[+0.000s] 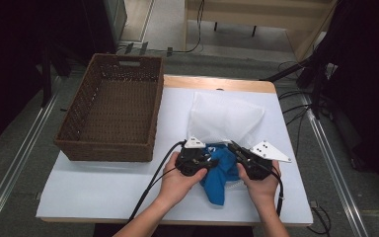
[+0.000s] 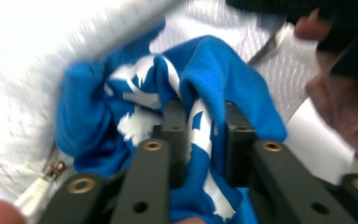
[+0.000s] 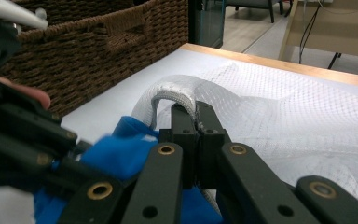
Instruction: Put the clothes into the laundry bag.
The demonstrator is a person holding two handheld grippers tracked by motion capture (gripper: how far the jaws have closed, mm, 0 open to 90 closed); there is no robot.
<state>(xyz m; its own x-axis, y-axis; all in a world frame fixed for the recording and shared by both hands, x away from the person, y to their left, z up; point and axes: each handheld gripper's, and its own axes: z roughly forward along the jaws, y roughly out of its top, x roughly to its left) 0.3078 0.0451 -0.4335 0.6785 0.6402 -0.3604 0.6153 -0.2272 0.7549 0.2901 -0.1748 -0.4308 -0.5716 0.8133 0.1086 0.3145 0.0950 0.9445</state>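
Left gripper (image 2: 200, 135) clamps blue cloth (image 2: 214, 74) | right gripper (image 3: 196, 122) pinches mesh bag (image 3: 279, 107) rim | high view adds basket (image 1: 109, 111)

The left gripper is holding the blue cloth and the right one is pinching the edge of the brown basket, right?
Not quite. The right gripper is pinching the rim of the white mesh bag, not the basket; the right gripper view shows its jaws shut on that rim, with the basket standing apart behind. The left gripper does hold the blue cloth.
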